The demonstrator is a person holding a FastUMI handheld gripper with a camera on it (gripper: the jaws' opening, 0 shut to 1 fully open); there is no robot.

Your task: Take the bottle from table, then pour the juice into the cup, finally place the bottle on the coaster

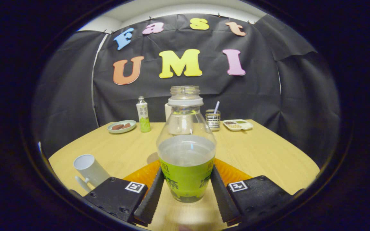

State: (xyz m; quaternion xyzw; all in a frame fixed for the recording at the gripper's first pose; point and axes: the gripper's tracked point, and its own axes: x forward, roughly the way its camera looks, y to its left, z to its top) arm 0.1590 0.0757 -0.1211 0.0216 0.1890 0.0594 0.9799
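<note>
On the left we saw a white cup (90,170) standing on the wooden counter (268,154), just beyond the left finger of the tongs (186,192), its handle turned toward us. Farther back on that side lay a pale green plate (121,126) with brown pieces on it, and next to it stood a small capped bottle (143,114) with a green label.

In the middle we found the open bottle (186,144), uncapped, upright, with a cloudy liquid filling it up to just above its green label. The tongs were clenched on it: both fingers (151,195) pressed against the label at the lower body, one on each side. Behind the bottle's base an orange coaster (143,175) spread out to either side on the counter; we could not tell whether the bottle stood on it or just in front of it. A white container showed through the clear shoulder of the bottle.

To the right, at the far edge of the counter, stood a wire holder (213,119) with a straw in it, and beside that a white divided tray (238,124) with small portions of food.
</note>
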